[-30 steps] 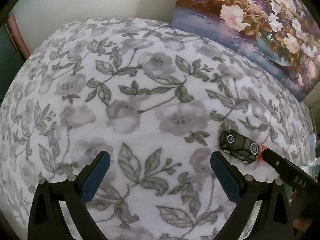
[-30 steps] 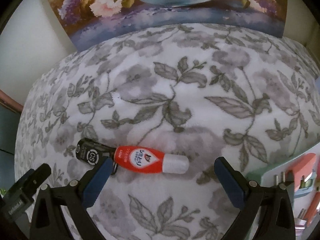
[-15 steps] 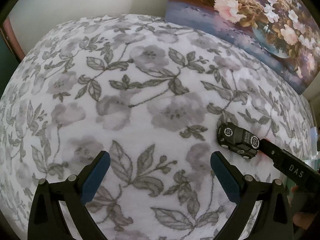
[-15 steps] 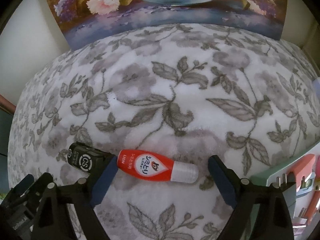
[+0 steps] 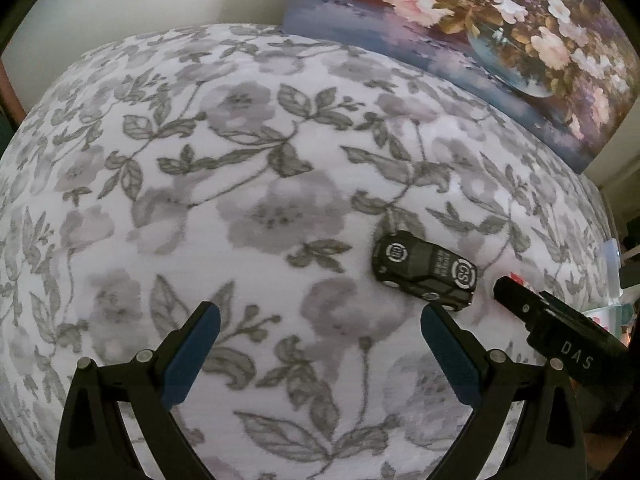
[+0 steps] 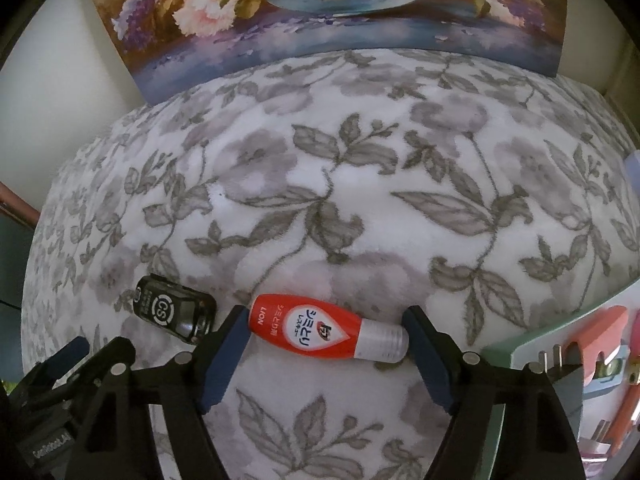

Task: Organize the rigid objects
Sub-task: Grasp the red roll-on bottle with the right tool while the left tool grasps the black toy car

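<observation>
Quick update from the right wrist view. Spot the difference from a second ago: right tool [image 6: 324,316] was spread wide over the bottle [image 6: 320,330], now narrowed a lot and closing in on it. Got the bottle lying flat on the floral blanket [image 6: 360,184], lower middle of the frame, lengthwise between the 2 pads, red end toward the left pad and white cap toward the right one. Looks like both pads are right at the ends, but can't tell if they're actually pressing yet, so not calling it a grip.

Also worth noting: toy car [image 6: 174,314] sits just left of the bottle, outside the jaws, close to the left finger. Could get nudged.

Over in the left wrist view, left tool [image 5: 319,312] is wide with nothing but blanket between the pads. Has drifted a bit, so the car [image 5: 424,270] now shows just above its right finger in the lower right of the frame, nearer than before. Still apart from it though.

What it means, best guess: bottle pickup is about to land, then probably off to the tray [image 6: 532,344] peeking in at the lower right edge. End-to-end pinch on a rounded bottle seems slippery, so might pop out. Car likely next for the left side.
</observation>
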The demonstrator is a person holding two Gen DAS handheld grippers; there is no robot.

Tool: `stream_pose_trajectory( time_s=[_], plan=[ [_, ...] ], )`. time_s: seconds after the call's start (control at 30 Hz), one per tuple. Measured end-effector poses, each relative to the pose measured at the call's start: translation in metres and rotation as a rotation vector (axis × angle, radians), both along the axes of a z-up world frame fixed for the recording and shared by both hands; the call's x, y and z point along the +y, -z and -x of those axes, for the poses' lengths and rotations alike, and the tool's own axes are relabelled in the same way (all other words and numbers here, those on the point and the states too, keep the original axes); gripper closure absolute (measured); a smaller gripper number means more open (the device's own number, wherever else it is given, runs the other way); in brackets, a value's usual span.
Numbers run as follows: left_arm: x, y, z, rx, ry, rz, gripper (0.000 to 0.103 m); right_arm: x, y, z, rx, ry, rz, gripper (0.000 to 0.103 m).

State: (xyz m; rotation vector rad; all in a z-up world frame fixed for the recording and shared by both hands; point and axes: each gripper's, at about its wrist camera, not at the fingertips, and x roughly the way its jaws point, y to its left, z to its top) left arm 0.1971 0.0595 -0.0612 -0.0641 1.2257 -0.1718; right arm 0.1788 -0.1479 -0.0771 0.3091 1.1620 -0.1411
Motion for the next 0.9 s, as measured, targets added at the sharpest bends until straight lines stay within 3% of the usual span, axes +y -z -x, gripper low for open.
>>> stream_pose_trajectory(
  time_s=[0.4, 0.9],
  plan=[
    [-0.025, 0.005, -0.006, 0.026, 0.051, 0.110, 0.003, -0.013, -0.006, 0.018, -0.021, -0.017, 0.017, 0.023],
    [-0.055, 0.015, -0.013, 0.030, 0.117, 0.059, 0.005, -0.016, -0.013, 0.032, -0.020, -0.092, -0.021, 0.023]
  ],
)
